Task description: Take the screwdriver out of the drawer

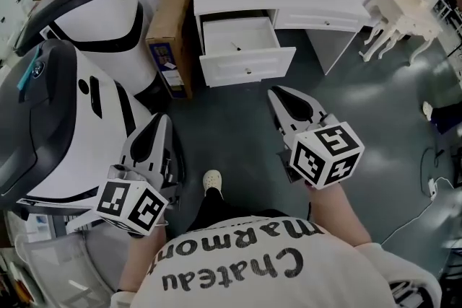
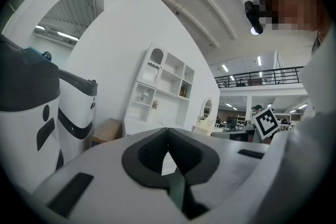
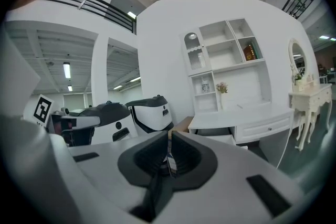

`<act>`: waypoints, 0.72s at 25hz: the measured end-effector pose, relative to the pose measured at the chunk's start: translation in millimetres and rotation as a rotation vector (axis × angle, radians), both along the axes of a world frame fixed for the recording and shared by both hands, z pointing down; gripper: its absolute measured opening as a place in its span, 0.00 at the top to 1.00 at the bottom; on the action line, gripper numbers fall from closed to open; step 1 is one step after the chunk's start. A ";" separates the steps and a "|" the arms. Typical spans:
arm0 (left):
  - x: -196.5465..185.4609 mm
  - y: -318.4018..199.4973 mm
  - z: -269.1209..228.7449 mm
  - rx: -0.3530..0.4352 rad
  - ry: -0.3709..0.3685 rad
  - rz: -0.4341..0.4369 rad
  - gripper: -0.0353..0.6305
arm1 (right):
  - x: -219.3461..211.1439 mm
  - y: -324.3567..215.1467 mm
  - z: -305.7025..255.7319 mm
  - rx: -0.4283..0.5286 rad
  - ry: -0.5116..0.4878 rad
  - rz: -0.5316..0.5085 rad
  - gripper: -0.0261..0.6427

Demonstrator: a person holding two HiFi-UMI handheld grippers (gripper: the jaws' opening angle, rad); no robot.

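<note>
Left gripper (image 1: 162,119), right gripper (image 1: 279,92): fingers pressed together, nothing held. Open drawer (image 1: 247,71) far ahead. Screwdriver too small to be made out; could be knocked deeper if fingers not spread before reach.

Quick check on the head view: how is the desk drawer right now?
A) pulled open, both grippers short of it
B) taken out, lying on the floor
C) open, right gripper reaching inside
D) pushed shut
A: the drawer stands pulled out of the white desk, and the left gripper and right gripper are both on the near side of it, with bare floor between.
</note>
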State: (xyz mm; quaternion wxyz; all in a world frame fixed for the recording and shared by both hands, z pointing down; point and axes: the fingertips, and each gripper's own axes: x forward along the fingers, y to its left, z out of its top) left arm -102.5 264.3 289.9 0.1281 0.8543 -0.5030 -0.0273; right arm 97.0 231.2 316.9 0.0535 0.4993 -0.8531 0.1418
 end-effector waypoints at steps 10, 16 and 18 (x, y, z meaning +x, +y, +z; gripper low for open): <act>-30.6 -113.8 -27.7 0.043 0.000 0.099 0.91 | -34.0 -90.6 -24.4 0.041 -0.023 0.091 0.91; -38.8 -165.5 -42.2 0.077 0.006 0.172 0.91 | -43.6 -127.9 -36.6 0.071 -0.028 0.162 0.91; -41.3 -180.5 -45.0 0.090 0.010 0.191 0.91 | -45.4 -138.4 -40.0 0.084 -0.026 0.184 0.91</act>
